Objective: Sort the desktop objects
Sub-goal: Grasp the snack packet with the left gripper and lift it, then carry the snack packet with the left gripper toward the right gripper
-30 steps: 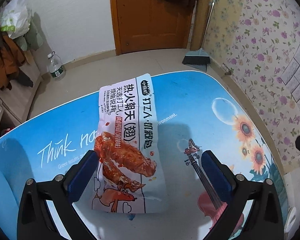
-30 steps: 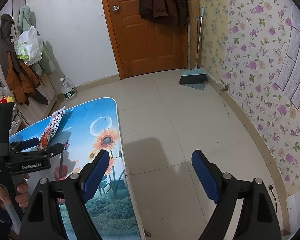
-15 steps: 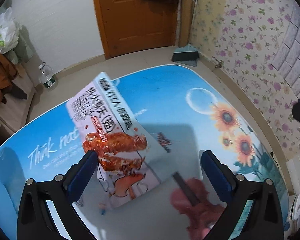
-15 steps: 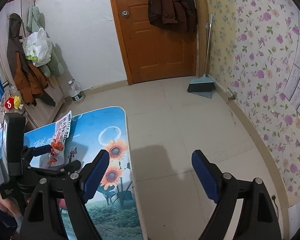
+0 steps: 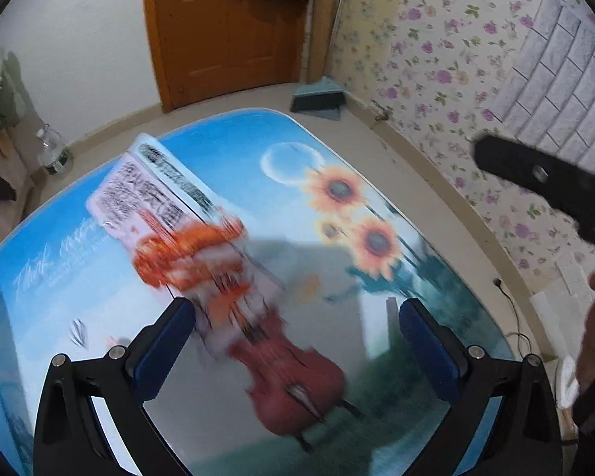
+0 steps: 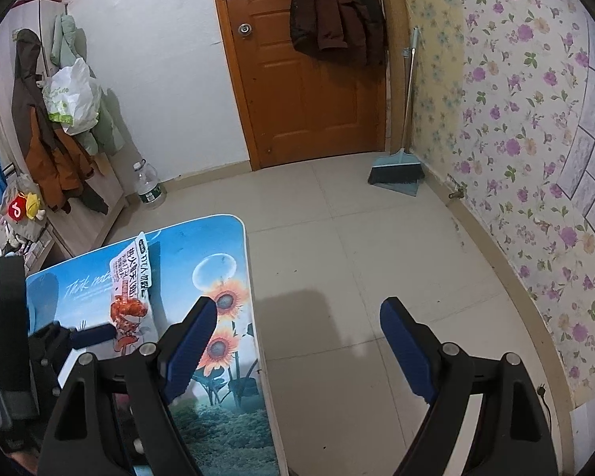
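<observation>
A white snack packet with red chicken-wing art (image 5: 178,230) lies flat on the blue printed table (image 5: 226,146), blurred by motion. My left gripper (image 5: 297,329) is open and empty, its left finger close to the packet's near end. My right gripper (image 6: 297,337) is open and empty, held over the table's right edge and the floor. The right wrist view shows the packet (image 6: 133,293) lying on the table (image 6: 226,246) with the left gripper (image 6: 87,335) at its near end.
The table's right edge drops to a tiled floor (image 6: 357,258). A broom and dustpan (image 6: 396,170) stand by the floral wall. A water bottle (image 6: 148,186) stands by the white wall. Coats and a bag (image 6: 71,99) hang at the left.
The packet now lies further left and is turned in the left wrist view, as my left gripper swung right and back. The right gripper tilted up and drew back, showing more table.
</observation>
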A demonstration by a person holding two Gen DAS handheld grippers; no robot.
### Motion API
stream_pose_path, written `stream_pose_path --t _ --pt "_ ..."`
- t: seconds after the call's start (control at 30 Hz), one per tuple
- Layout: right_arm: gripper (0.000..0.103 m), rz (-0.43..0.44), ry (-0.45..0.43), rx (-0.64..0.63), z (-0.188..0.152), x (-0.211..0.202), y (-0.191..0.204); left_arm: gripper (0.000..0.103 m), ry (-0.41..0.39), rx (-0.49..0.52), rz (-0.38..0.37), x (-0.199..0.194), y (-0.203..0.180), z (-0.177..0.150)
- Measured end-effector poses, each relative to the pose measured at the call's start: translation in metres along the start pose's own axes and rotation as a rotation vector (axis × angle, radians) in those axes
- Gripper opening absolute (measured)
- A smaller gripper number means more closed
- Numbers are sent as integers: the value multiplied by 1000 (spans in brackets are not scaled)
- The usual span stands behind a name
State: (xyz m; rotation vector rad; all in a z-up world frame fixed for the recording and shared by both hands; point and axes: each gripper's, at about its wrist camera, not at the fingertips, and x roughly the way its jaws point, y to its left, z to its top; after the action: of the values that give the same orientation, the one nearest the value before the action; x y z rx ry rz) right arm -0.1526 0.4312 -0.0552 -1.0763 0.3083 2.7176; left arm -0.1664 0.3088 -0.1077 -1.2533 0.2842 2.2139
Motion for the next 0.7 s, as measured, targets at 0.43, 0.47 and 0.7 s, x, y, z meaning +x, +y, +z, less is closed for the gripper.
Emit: stream_pose_path --t 0.43,0.47,0.7 --pt "86 77 42 -37 -8 3 9 103 -65 -86 50 -37 38 -13" --pt "86 92 51 -48 -9 6 13 103 -70 -100 70 -38 48 -13" --pt "86 176 77 -140 -14 13 46 103 -71 -222 161 -32 121 1"
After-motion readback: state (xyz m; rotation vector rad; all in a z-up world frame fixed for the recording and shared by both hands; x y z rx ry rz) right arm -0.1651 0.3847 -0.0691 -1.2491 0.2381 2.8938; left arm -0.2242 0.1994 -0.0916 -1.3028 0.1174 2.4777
